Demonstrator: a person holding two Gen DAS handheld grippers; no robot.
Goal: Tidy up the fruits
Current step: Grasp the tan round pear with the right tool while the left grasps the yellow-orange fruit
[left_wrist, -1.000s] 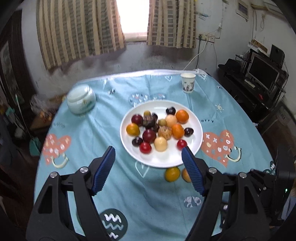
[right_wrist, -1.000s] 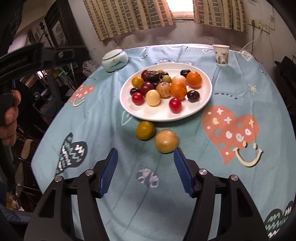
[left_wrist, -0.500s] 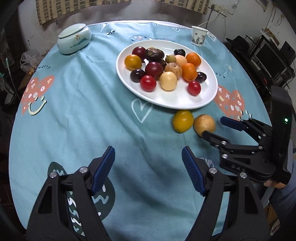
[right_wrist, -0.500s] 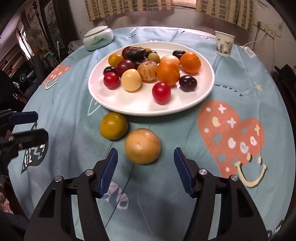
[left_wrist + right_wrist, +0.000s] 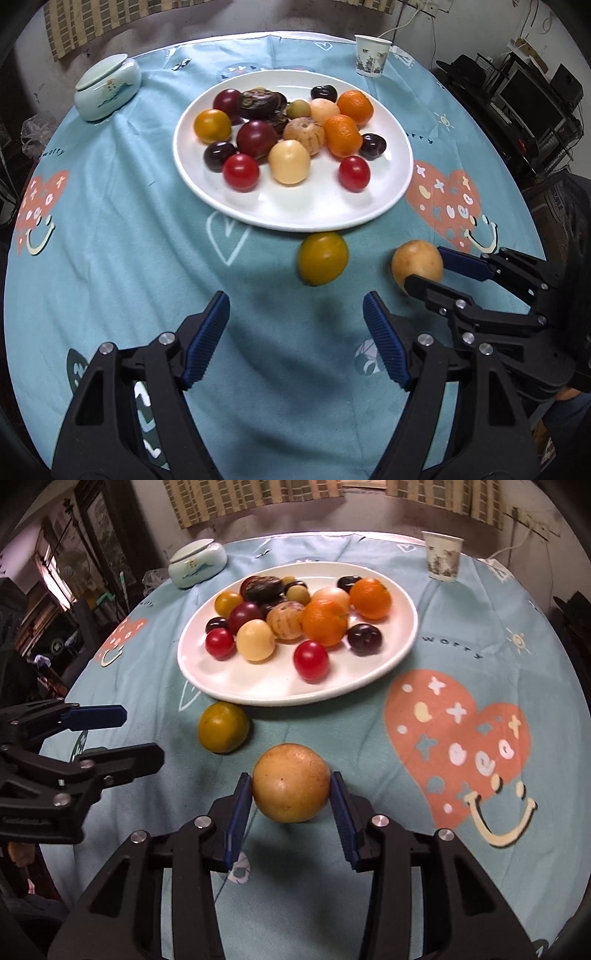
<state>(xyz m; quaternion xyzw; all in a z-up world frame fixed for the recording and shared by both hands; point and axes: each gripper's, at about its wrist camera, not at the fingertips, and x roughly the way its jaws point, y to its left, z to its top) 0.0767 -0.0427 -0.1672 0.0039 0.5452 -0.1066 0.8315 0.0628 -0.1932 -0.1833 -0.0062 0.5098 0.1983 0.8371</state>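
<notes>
Between the right tongs (image 5: pixel 291 794), clamped: tan fruit (image 5: pixel 291 783); left tongs (image 5: pixel 295 339) agape.

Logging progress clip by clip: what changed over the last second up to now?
The right gripper advanced over the tablecloth and closed its blue pads on the round tan-yellow fruit, which was free before. The left gripper dropped lower and nearer the round dark-yellow fruit, jaws still open. That fruit, the white plate of mixed fruit, the paper cup and lidded ceramic jar stayed put.

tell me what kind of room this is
Probably a lived-in home room: a round table under a cartoon-print tablecloth, striped curtains at a window, a computer monitor on a desk.
</notes>
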